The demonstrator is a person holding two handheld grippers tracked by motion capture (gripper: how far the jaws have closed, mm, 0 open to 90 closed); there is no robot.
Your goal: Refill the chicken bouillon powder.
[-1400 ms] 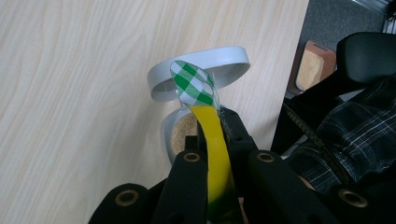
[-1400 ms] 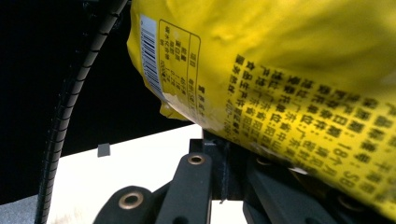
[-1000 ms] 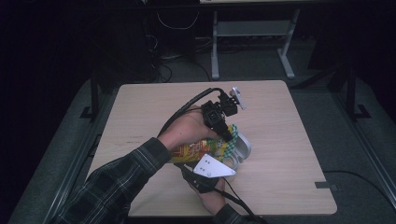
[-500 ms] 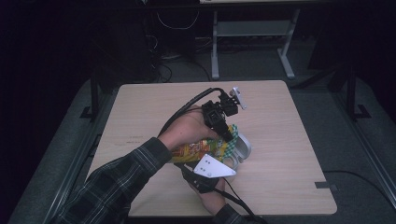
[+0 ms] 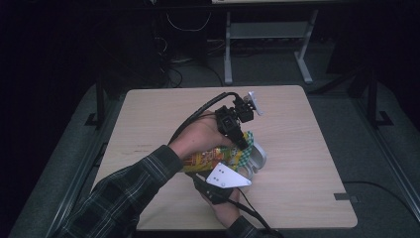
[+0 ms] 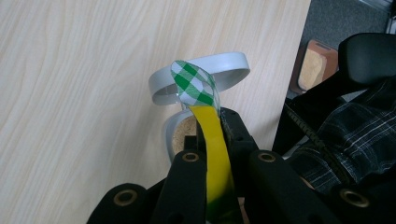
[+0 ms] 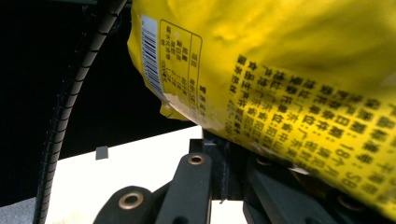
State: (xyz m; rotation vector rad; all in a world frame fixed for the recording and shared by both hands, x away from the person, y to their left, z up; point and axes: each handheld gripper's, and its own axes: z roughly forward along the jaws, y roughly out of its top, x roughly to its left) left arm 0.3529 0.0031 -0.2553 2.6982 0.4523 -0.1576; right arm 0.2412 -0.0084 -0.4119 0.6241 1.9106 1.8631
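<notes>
Packet [image 5: 218,157] lies lengthwise between both clenched tools, left tool [image 5: 243,144] pinching its checkered end, right tool [image 5: 210,184] its other.

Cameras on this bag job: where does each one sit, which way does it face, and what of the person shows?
High view: above the near side, looking forward and down on the table; both forearms, left gripper and right gripper show.
Left gripper view: along its own jaws, shut on the yellow snack bag above a grey bowl; a plaid sleeve.
Right gripper view: along its jaws, under the bag's printed side.
All three share the bag.
</notes>
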